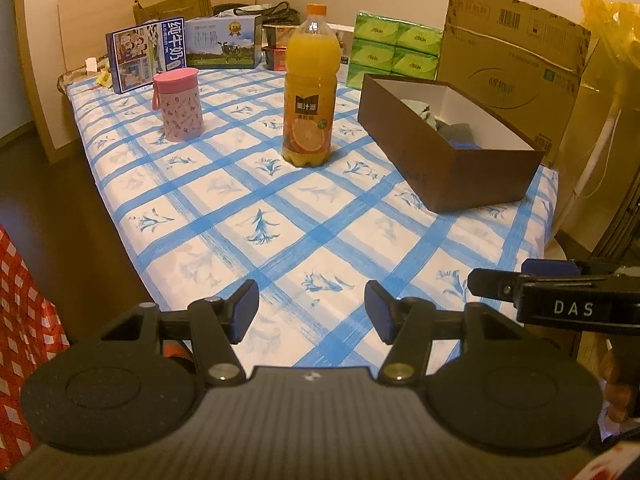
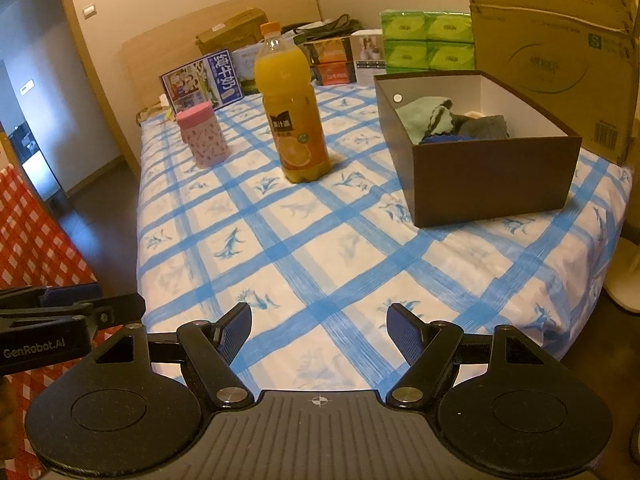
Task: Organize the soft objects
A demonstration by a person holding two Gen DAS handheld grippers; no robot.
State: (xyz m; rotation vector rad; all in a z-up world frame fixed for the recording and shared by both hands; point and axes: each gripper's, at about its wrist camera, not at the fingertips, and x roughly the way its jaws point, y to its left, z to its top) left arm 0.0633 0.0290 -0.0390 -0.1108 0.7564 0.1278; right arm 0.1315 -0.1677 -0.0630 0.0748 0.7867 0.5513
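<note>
A brown box with white inner walls [image 1: 448,168] [image 2: 492,184] stands on the right of the blue-checked tablecloth. Soft cloths lie inside it: a green one [image 2: 424,114], a grey one [image 2: 484,126] and a blue one [image 2: 444,140]; they are partly hidden in the left wrist view [image 1: 456,132]. My left gripper [image 1: 311,310] is open and empty above the near edge of the table. My right gripper [image 2: 319,330] is open and empty, also above the near edge. Each gripper shows at the side of the other's view.
An orange juice bottle [image 1: 308,92] [image 2: 294,108] stands mid-table, a pink lidded cup [image 1: 180,104] [image 2: 204,134] to its left. Milk cartons [image 1: 146,54], green tissue packs [image 1: 394,50] and a large cardboard box [image 1: 516,60] line the far side. Red-checked cloth [image 2: 36,232] hangs at left.
</note>
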